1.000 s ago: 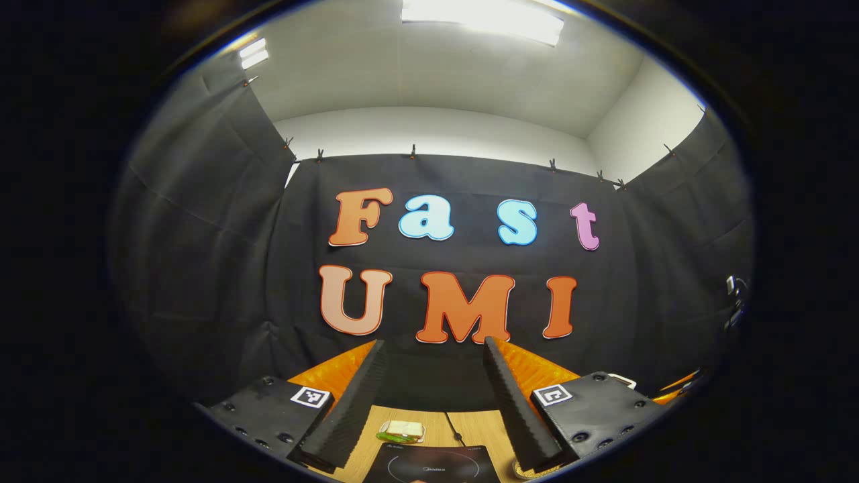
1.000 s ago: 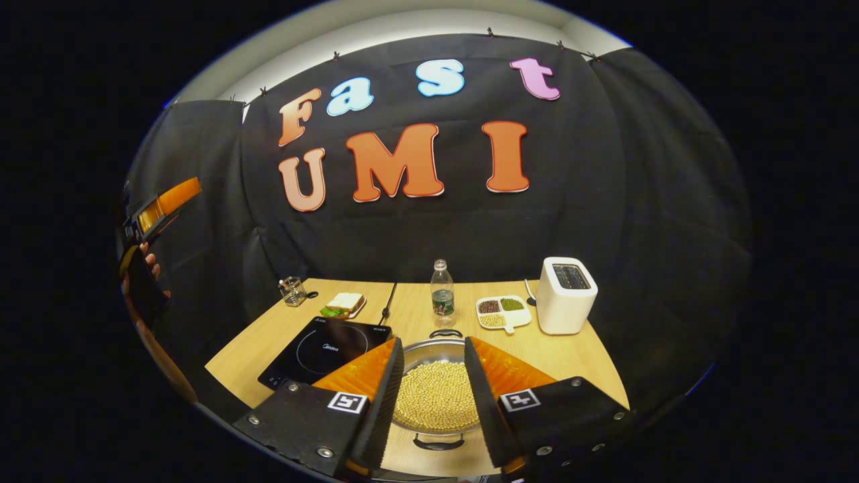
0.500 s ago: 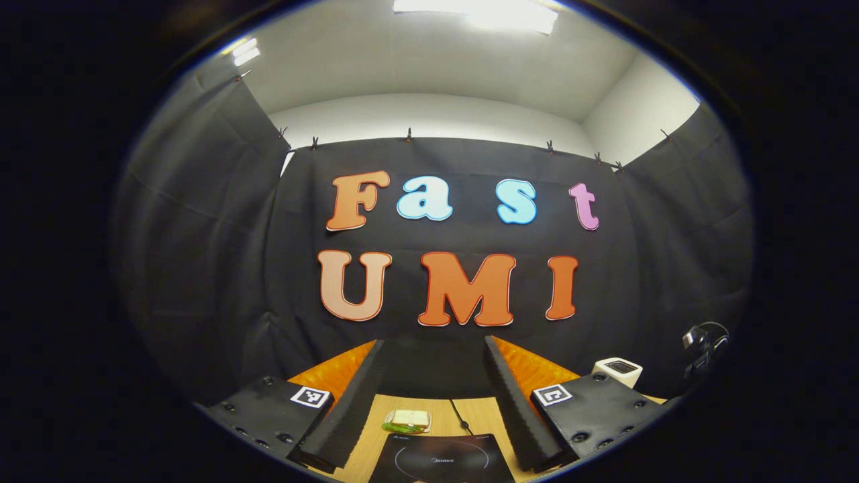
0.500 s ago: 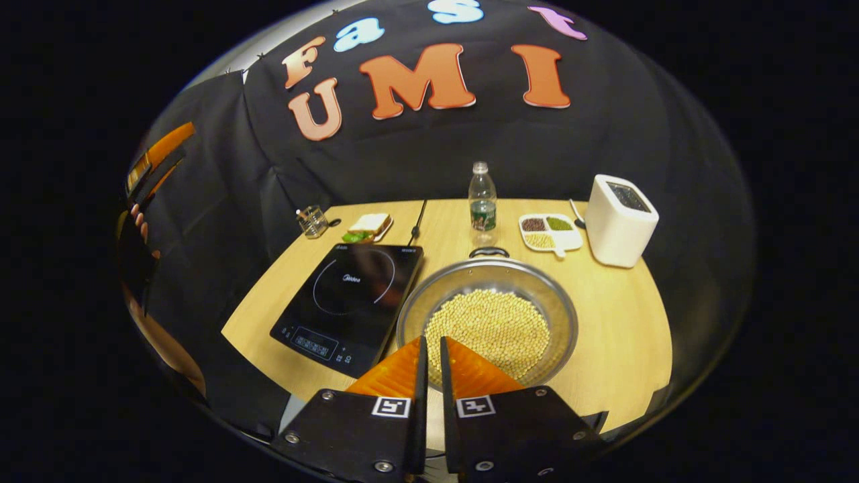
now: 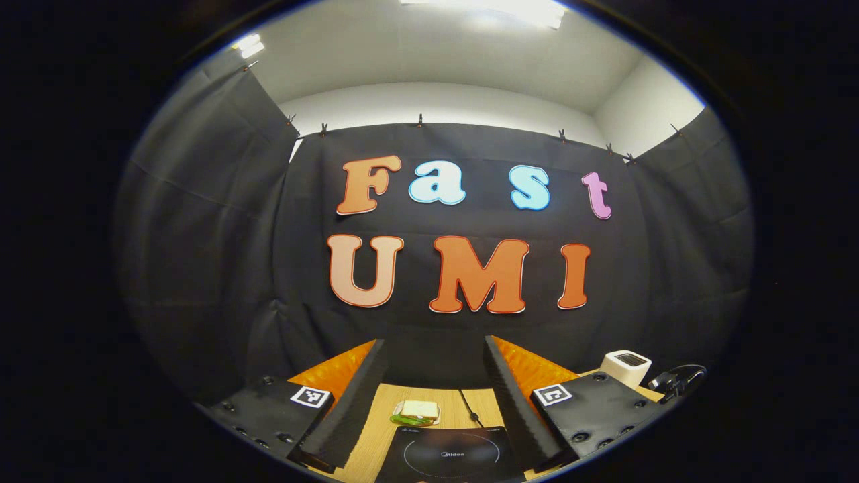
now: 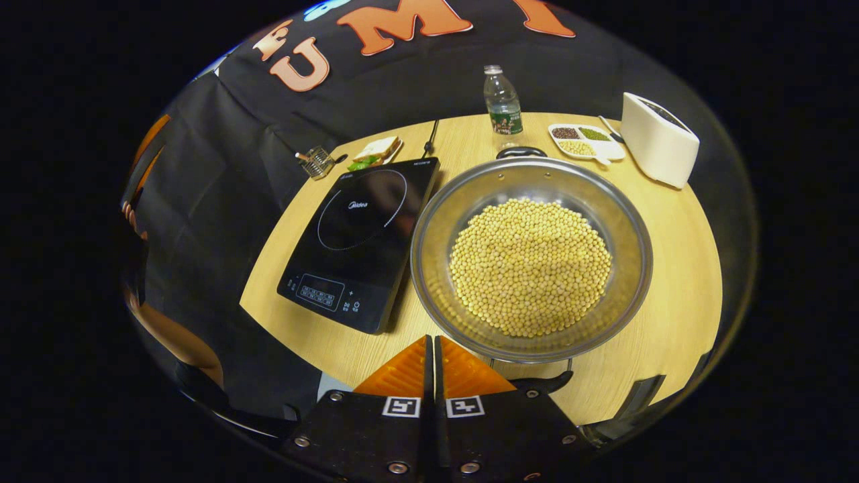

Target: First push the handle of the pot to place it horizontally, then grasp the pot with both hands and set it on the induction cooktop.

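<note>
Your right gripper [image 6: 430, 349] has its fingers pressed together on nothing, just short of the pot [image 6: 530, 258]. The pot's near handle [image 6: 537, 384] sits just right of the fingertips; its far handle [image 6: 520, 152] points toward the booth wall, so the handle axis runs away from you, not crosswise. The pot stands on the desk [image 6: 678, 268], just right of the cooktop [image 6: 359, 238] and possibly touching its edge. Your left gripper [image 5: 429, 386] is held high and wide open, empty, facing the wall, so the right is nearer for the push.
</note>
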Demonstrator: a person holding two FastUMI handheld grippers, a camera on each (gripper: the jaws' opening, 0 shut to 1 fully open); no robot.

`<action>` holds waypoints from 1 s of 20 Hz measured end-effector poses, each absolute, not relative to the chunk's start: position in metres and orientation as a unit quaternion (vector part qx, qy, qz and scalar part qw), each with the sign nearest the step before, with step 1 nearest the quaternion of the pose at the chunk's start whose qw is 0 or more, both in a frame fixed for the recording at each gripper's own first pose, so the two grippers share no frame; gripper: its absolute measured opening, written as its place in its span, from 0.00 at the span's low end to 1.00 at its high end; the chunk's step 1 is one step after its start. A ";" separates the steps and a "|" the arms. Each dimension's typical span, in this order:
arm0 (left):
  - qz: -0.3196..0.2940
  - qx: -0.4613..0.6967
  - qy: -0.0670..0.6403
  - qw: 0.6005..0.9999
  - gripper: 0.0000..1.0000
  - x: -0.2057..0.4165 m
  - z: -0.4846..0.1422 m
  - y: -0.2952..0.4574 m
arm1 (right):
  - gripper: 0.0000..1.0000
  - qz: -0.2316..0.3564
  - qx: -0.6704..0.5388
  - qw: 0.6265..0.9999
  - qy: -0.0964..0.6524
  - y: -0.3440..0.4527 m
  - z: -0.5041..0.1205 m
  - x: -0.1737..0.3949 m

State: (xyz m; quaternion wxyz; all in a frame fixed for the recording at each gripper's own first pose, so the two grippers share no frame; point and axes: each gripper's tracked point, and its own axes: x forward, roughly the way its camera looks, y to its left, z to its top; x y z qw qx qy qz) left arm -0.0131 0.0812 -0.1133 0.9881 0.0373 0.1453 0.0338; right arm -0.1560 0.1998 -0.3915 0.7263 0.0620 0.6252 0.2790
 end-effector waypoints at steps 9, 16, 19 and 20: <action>0.037 0.040 0.179 0.982 0.96 -0.014 -0.139 0.086 | 0.00 0.256 0.069 0.700 0.663 0.193 -0.432 -0.173; 0.024 0.045 0.194 0.980 0.94 -0.012 -0.158 0.072 | 0.00 0.242 0.119 0.685 0.677 0.191 -0.444 -0.173; 0.020 0.048 0.199 0.979 0.94 -0.012 -0.166 0.069 | 0.00 0.228 0.122 0.691 0.675 0.175 -0.446 -0.166; 0.019 0.049 0.203 0.978 0.96 -0.014 -0.171 0.067 | 0.00 0.219 0.126 0.693 0.675 0.167 -0.447 -0.164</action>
